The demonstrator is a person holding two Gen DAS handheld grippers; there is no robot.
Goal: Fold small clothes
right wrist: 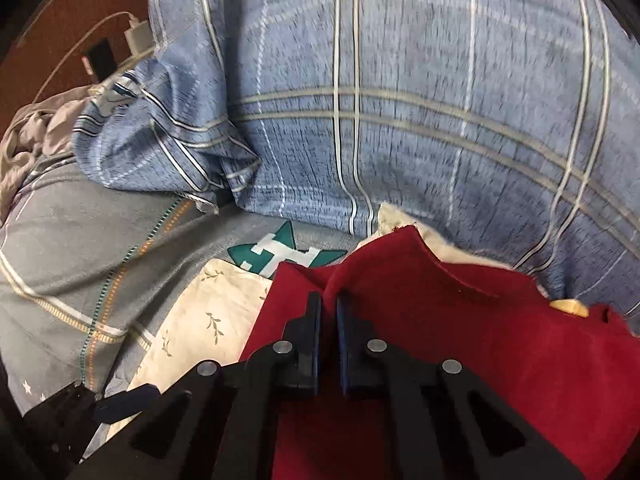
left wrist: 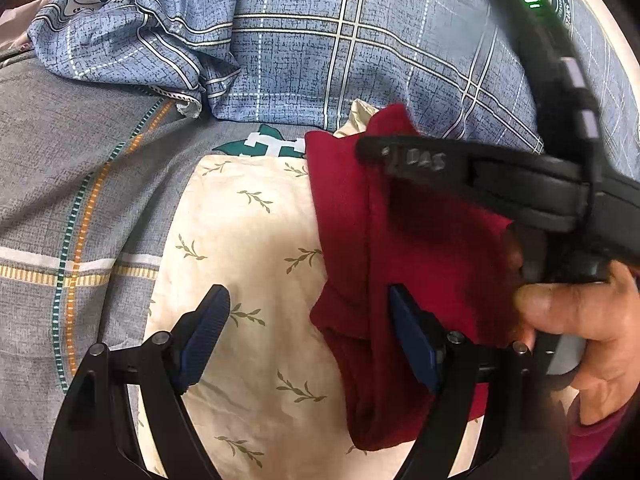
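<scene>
A dark red garment (left wrist: 404,248) lies on a cream leaf-print cloth (left wrist: 240,240) on the bed. My left gripper (left wrist: 308,300) is open just above the cream cloth, its right finger at the garment's left edge. My right gripper (right wrist: 329,300) is shut on a raised fold of the red garment (right wrist: 460,340). In the left wrist view the right gripper (left wrist: 372,148) reaches in from the right over the garment, held by a hand (left wrist: 580,328). The left gripper's finger (right wrist: 124,400) shows at the lower left of the right wrist view.
A bulky blue plaid quilt (left wrist: 340,40) rises behind the garment. Grey striped bedding (left wrist: 72,184) lies to the left. A white charger with cable (right wrist: 138,38) and a dark phone (right wrist: 100,60) sit on the brown surface at far left. A small yellow object (right wrist: 570,306) peeks out at the garment's right edge.
</scene>
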